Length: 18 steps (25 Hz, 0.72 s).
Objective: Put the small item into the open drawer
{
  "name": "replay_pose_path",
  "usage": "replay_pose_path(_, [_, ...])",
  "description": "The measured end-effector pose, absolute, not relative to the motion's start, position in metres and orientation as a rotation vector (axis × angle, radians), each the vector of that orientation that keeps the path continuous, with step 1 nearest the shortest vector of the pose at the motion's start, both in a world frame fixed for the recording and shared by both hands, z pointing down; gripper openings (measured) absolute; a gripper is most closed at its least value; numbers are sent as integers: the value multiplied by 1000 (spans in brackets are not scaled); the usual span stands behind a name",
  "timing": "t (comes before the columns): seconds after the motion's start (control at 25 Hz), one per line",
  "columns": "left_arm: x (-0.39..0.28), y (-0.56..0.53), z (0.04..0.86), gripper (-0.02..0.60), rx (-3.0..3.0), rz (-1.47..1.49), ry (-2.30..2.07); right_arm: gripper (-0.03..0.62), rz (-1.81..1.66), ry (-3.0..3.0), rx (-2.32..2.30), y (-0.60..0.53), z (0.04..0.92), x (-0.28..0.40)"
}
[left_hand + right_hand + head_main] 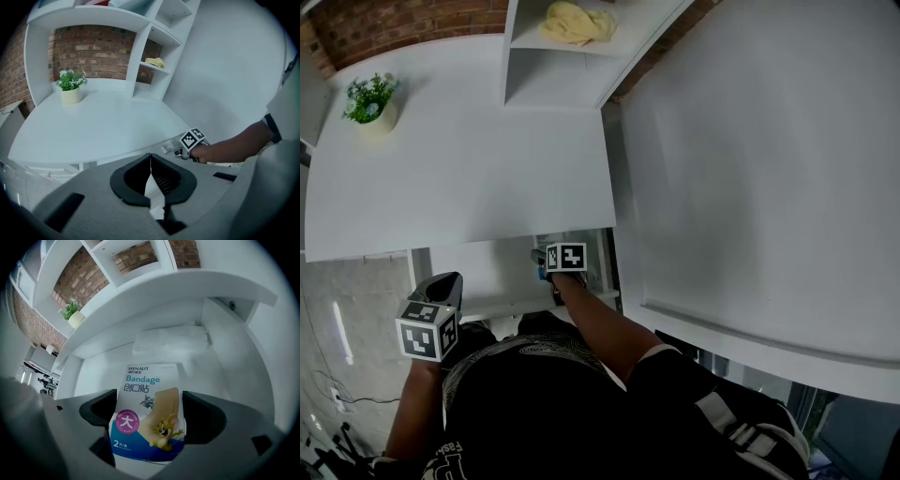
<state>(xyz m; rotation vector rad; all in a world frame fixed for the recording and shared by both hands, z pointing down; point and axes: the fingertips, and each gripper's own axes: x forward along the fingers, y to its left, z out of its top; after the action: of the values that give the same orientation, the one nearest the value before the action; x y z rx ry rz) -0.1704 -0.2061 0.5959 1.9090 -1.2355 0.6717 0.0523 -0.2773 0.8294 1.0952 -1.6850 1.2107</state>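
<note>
Your bandage box [147, 413] shows white and blue with a magenta circle. Drawer [234, 376] and bench [459, 169] are white, the wall [403, 19] red brick.

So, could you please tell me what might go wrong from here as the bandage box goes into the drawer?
1. The right gripper grips the bandage box near one end, so the box could tip or slip early.
2. A white bundle lies at the back of the drawer; the box may land on it rather than flat.
3. The desk edge hangs over the drawer, so lifting out could knock it.
</note>
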Motion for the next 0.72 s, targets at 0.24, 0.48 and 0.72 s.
replay_pose_path(0.24, [-170,-197,595,18,1869,659,-1284,419,1194,-1651,1042,-271,837,52])
replay_pose_path(0.48, [-156,-191,598,18,1862,648,-1289,419,1156,-1704,963,-269,824,45])
replay_pose_path(0.72, [-128,-204,588,18,1895,583,-1303,419,1118,-1809,858,-265,793,48])
